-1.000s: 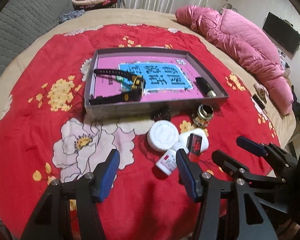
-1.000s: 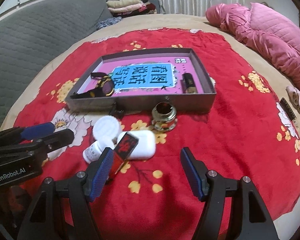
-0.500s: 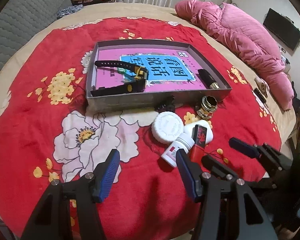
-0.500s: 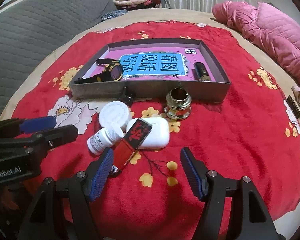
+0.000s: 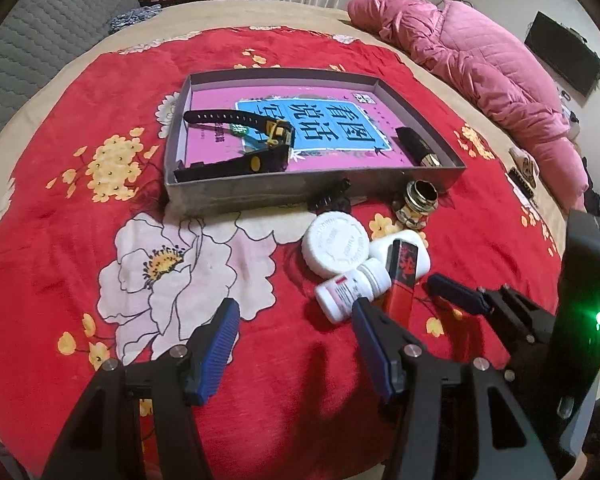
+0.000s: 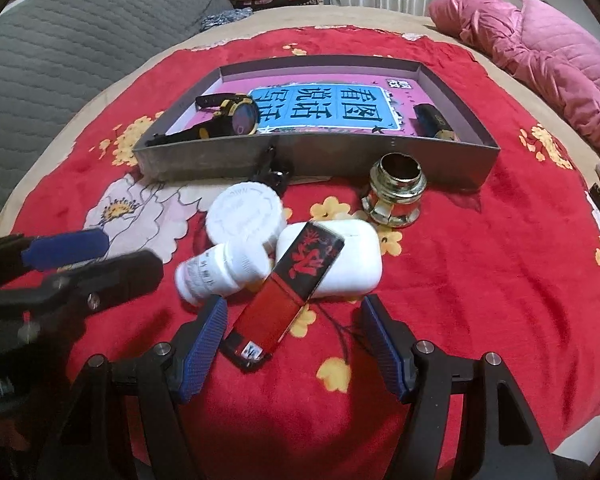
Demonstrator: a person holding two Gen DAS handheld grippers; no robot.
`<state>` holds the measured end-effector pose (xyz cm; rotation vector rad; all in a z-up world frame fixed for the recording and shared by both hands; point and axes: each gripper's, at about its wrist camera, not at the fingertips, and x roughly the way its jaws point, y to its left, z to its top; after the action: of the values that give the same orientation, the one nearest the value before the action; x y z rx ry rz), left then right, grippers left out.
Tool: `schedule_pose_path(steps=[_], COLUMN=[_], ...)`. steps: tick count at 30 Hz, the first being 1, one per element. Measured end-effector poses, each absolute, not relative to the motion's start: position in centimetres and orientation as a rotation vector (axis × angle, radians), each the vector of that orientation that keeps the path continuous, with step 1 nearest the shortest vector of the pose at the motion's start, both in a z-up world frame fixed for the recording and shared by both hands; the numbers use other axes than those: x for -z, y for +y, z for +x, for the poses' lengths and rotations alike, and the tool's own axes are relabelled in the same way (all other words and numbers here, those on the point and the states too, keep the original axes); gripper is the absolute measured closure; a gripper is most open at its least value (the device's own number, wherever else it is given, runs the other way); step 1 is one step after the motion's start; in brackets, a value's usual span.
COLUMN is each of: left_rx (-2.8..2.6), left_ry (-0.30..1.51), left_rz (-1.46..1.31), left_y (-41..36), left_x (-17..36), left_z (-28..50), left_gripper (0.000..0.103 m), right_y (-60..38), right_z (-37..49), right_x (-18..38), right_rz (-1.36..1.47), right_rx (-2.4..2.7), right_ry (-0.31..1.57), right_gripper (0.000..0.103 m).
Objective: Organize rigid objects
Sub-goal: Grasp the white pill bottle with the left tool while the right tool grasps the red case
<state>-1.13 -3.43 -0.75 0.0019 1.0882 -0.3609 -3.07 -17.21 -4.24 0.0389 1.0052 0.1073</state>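
Red and black, the little flat box point(image 6: 296, 284) is seen lying in front of the grey tray point(image 6: 320, 156), propped at a slant on the white case point(image 6: 340, 264), with its low end near the camera. The right tool point(image 6: 292, 340) is held half wide with nothing in it, and the low end of the box sits just between its blue pads. The left tool point(image 5: 296, 348) is also half wide and empty, to the left of the pile. The box is judged to be light, stiff and smooth, so it could slip. It is best taken by its two long sides, near the low end. Care is needed, because the white bottle point(image 6: 220, 268) is touching it and could be rolled away. The white round lid point(image 6: 244, 216) and the gold cap point(image 6: 396, 188) lie closer to the tray, on the red blanket point(image 6: 500, 260).
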Motion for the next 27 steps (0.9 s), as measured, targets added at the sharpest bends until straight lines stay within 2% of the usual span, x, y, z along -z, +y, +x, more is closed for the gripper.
schedule_pose_path(steps=[27], left_rx=[0.511], left_ry=[1.142], left_rz=[0.019], left_y=[-7.8], left_x=[4.2], left_z=[0.6], left_gripper=[0.045], right_y=[-21.3], right_z=[-3.5], right_x=[4.7], right_rz=[0.012], right_rx=[-0.087], right_ry=[1.010], right_gripper=[0.033])
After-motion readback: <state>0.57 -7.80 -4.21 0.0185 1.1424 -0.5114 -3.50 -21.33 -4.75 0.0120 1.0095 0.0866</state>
